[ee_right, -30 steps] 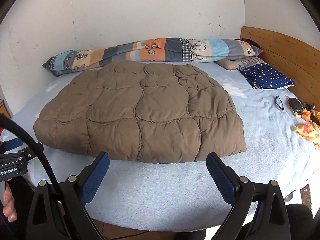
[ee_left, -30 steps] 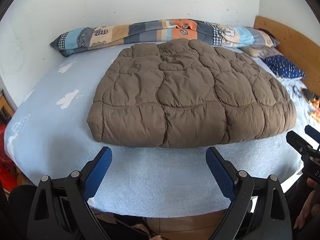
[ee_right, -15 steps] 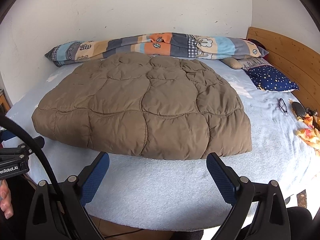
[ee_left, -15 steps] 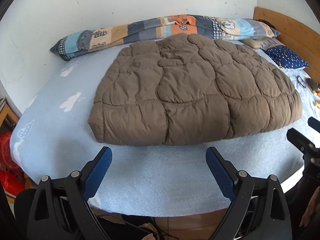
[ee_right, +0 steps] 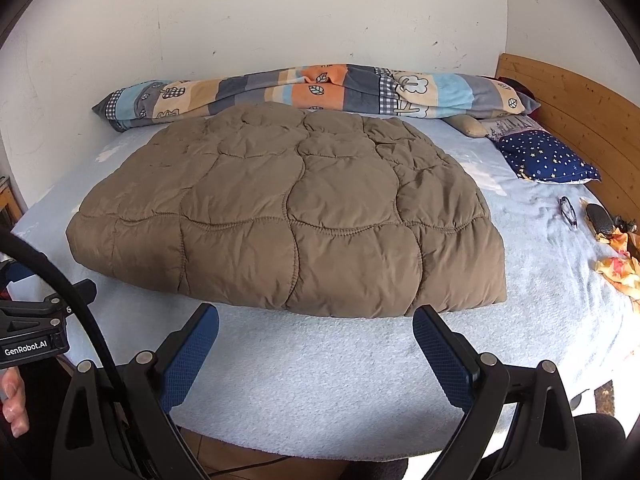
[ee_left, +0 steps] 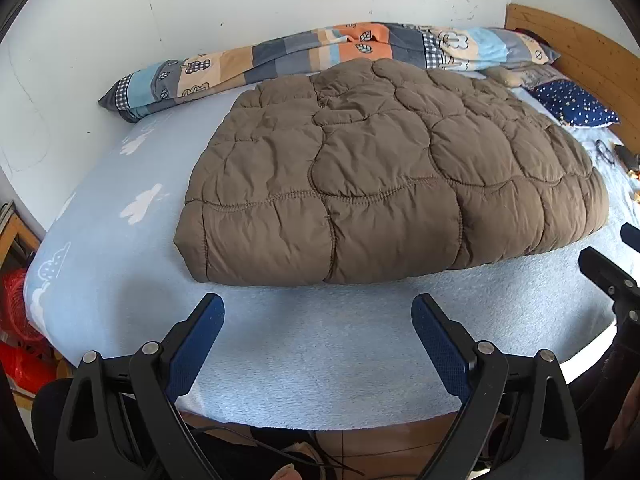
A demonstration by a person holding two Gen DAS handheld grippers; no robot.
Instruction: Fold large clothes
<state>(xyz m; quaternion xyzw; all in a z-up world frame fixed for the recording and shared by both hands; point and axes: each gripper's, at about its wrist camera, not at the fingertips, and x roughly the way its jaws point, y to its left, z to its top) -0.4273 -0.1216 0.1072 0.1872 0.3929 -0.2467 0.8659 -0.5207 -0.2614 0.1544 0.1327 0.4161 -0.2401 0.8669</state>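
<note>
A brown quilted puffer garment [ee_left: 384, 172] lies flat on the pale blue fleece bed sheet [ee_left: 320, 356], its thick rounded near hem running parallel to the bed's near edge and set a little back from it. In both views it looks like a compact, doubled-over slab, so at least one fold seems already made; whether sleeves are tucked inside cannot be told.

The left claw [ee_left: 318, 320] hangs over the bare strip of sheet between the bed's near edge and the hem, its blue-padded fingers spread wide and holding nothing. The right claw [ee_right: 316, 330] sits likewise, wide apart and empty, just short of the hem toward the garment's right part. Both aim straight at the hem, probably so each can take a near corner and carry it toward the far edge for another fold.

A long patchwork-print rolled blanket [ee_right: 312, 90] lies along the bed's far edge against the wall, close behind the garment, which limits room for folding away. A navy star-print pillow [ee_right: 548, 158] rests near the wooden headboard [ee_right: 580, 100], with black glasses [ee_right: 568, 210] on the sheet, well apart from the garment.
</note>
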